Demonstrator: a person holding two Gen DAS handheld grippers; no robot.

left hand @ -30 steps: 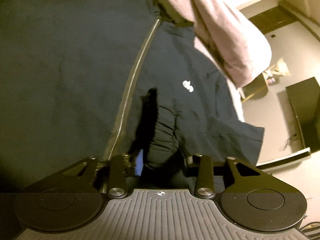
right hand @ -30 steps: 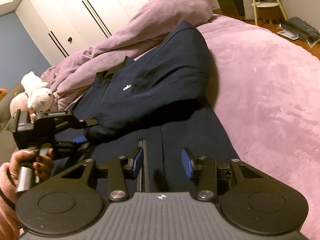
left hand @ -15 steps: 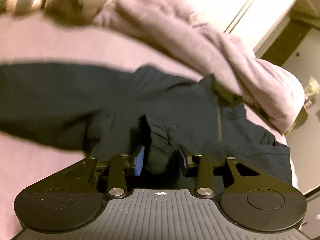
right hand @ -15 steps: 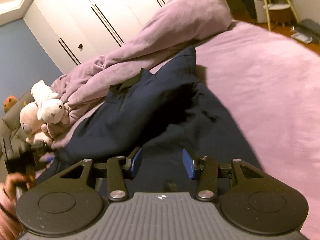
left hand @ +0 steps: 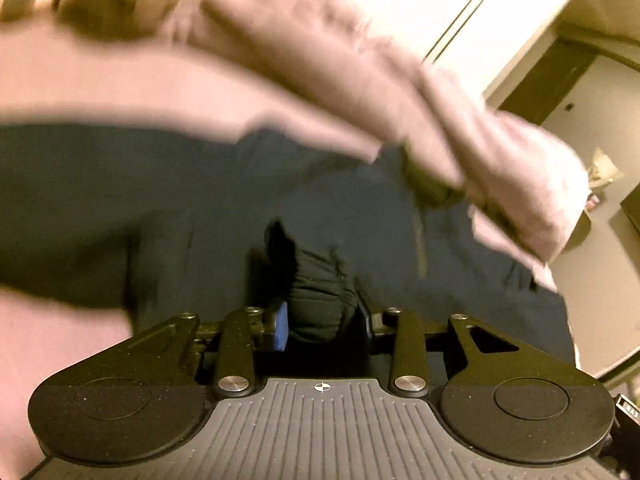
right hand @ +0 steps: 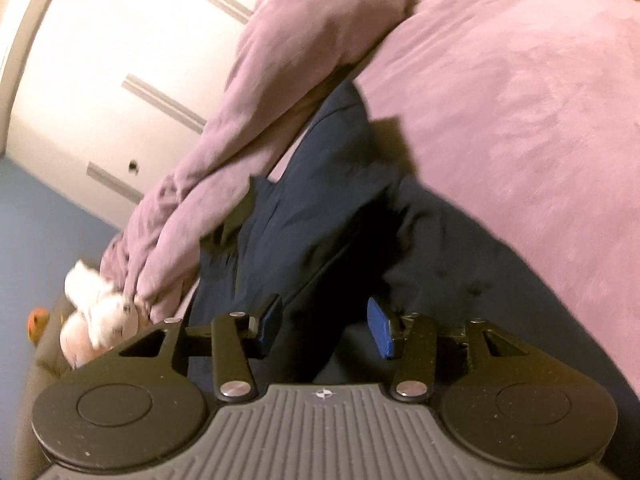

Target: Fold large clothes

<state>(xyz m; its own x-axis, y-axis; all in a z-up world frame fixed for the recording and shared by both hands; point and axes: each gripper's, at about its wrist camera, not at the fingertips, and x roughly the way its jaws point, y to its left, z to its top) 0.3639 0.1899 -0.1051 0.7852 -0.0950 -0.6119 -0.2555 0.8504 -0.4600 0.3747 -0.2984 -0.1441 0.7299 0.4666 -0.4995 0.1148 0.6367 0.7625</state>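
The left gripper [left hand: 322, 322] is clamped on a bunched fold of the dark jacket [left hand: 180, 200] directly ahead of it, the right gripper [right hand: 324, 326] has just been opening with nothing pinched – the jacket stretches away across the pink bed [right hand: 520, 100] – no legible writing.

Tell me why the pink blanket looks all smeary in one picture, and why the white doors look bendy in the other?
Left wrist view: the rumpled pink blanket is streaked by motion blur, and the picture has a yellowish cast. Right wrist view: sharper, only the white plush toy is smeared; the fisheye lens curves the white wardrobe doors, which also glare bright; a dark shadow lies in the fold of the navy zip-up jacket.
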